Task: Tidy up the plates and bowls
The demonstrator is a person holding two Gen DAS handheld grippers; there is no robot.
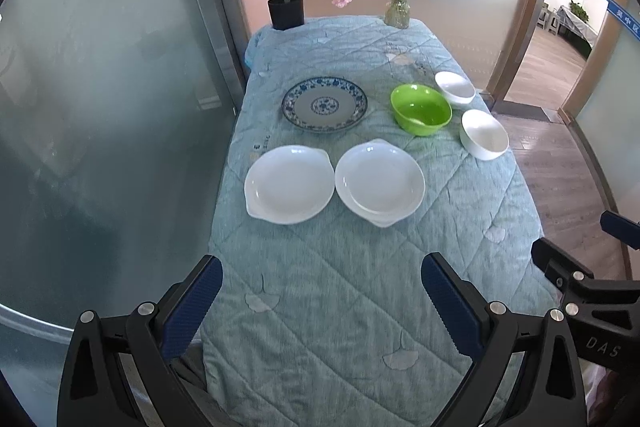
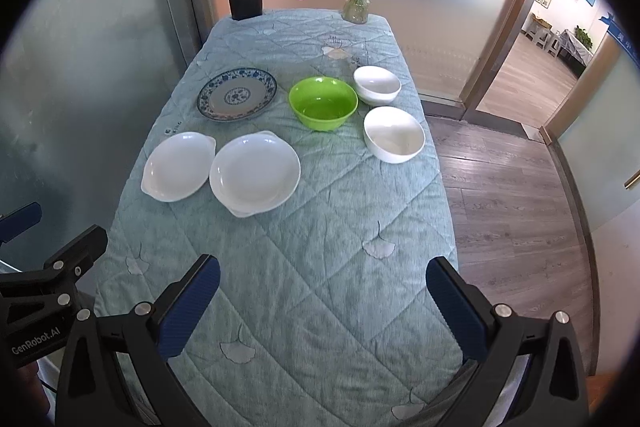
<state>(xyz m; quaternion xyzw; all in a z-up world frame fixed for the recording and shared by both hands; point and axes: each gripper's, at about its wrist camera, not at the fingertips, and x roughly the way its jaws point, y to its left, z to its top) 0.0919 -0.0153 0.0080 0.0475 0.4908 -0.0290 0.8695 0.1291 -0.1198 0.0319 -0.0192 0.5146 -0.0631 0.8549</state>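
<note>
A blue-patterned plate (image 1: 324, 103) (image 2: 237, 94) lies at the back left of the quilted table (image 1: 360, 267) (image 2: 312, 251). In front of it sit two white handled plates, one on the left (image 1: 289, 184) (image 2: 178, 166) and one beside it (image 1: 379, 182) (image 2: 255, 174). To the right stand a green bowl (image 1: 421, 109) (image 2: 323, 102) and two white bowls, far (image 1: 455, 88) (image 2: 377, 84) and near (image 1: 483, 133) (image 2: 393, 133). My left gripper (image 1: 322, 287) is open over the table's near end, holding nothing. My right gripper (image 2: 323, 289) is open too, also empty.
A black pot of pink blossoms (image 1: 286, 11) (image 2: 245, 2) and a glass vase of flowers (image 1: 397, 11) (image 2: 355, 7) stand at the table's far edge. A frosted glass wall (image 1: 100, 107) is close on the left. Wooden floor (image 2: 508, 195) and a doorway lie to the right.
</note>
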